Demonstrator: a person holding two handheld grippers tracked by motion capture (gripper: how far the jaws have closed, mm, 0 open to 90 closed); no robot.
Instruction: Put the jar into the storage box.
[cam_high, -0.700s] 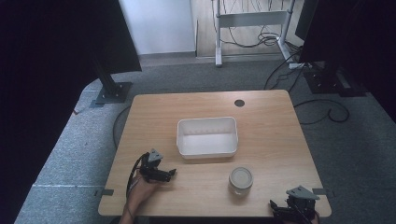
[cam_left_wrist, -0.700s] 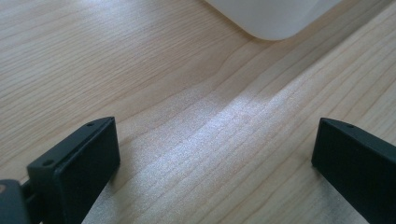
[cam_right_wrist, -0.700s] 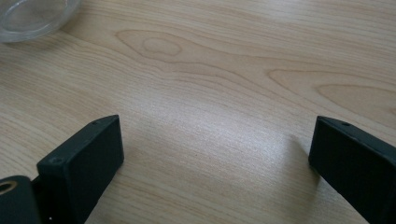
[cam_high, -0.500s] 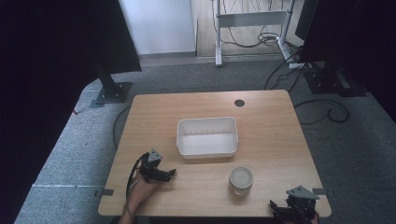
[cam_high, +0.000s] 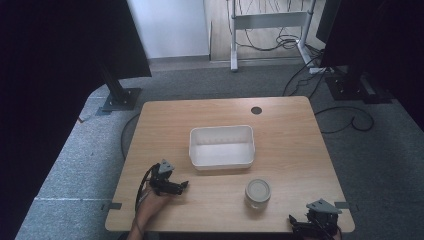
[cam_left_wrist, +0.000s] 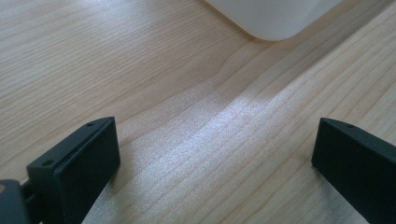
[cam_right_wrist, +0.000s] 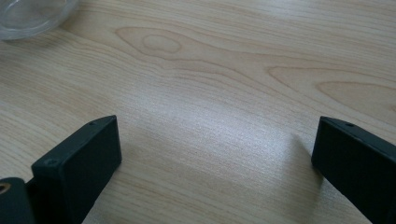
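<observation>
Opening stage, by the look of it — nothing is held and nothing has been reached yet. Left gripper (cam_high: 170, 184) rests on the wooden table (cam_high: 290, 130) near its front left, jaws spread wide with only bare wood between them. Right gripper (cam_high: 316, 220) sits at the front right edge, jaws equally wide apart and empty.

The things nearest them: a small clear glass jar (cam_high: 258, 193) standing upright at front centre, between the two grippers and closer to the right one; and a white rectangular bin (cam_high: 221, 146) just behind it at mid-table, apparently empty. Jar and bin stand near each other, not touching.

The jar's rounded glass base (cam_right_wrist: 28, 16) shows at the upper left of the right gripper view; a corner of the bin (cam_left_wrist: 275, 18) shows at the top of the left gripper view.

Likely next move — the right gripper advances toward the jar and squares its jaws around the wall. Glass is smooth, so a centred, level grip seems wise.
</observation>
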